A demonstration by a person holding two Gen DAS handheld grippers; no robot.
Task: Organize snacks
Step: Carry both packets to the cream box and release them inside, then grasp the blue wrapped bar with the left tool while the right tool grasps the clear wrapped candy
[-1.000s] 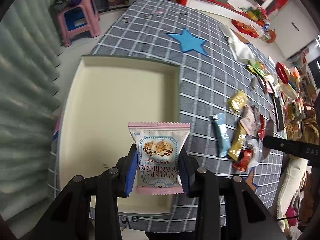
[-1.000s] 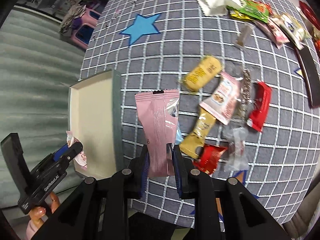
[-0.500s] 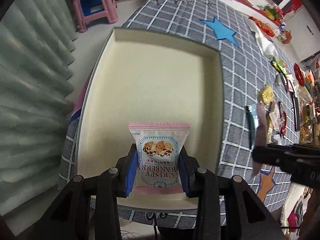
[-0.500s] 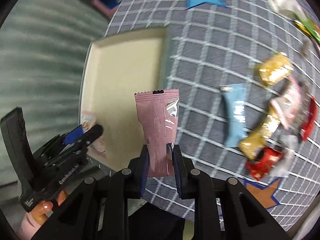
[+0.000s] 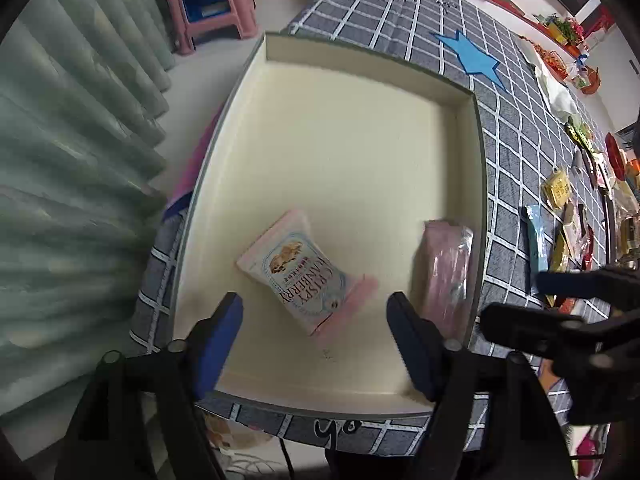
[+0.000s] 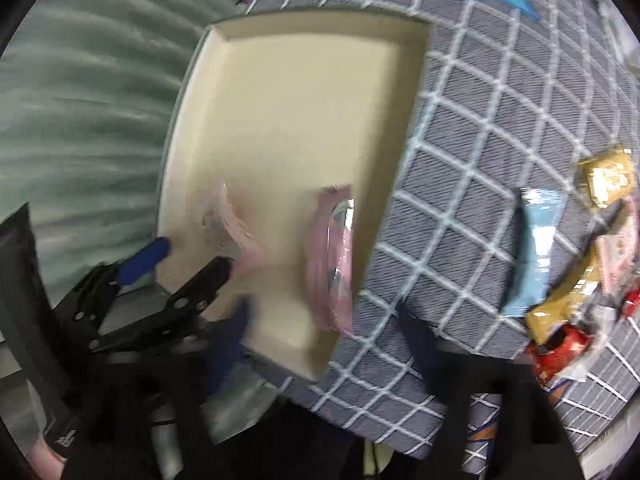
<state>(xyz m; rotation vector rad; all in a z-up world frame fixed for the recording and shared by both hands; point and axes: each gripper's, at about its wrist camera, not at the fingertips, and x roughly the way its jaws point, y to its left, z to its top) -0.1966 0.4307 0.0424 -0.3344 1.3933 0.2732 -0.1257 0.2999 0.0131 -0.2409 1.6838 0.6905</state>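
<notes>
The left tool [image 5: 314,332] now stands wide apart with nothing between its blue pads; a second ago it was clamped on the cranberry crisp packet [image 5: 298,268], which has dropped and lies flat and skewed on the floor of the cream tray [image 5: 360,120], just ahead of the pads. The right tool [image 6: 320,344] has let go as well — its blue pads are spread, blurred with motion, and the pink wrapper [image 5: 446,264] it carried half a second ago is down in the tray, resting along the right-hand wall. In the right wrist view that same wrapper shows as a pink smear against the inner wall, so whether it lies flat or leans on the wall cannot be told.

So two snacks are delivered at once and both tools are free. The tray holds only these two, apart from each other, with most of its floor bare. On the checked surface [image 5: 516,168] to the right the rest wait — a light blue bar [image 6: 534,252], a gold packet [image 6: 608,176], a red packet [image 6: 560,344] and others heaped close together. Judging by that heap, the sorting is at an early stage, and the next reach probably goes back to the pile, where overlapping wrappers may make a clean single pick awkward.
</notes>
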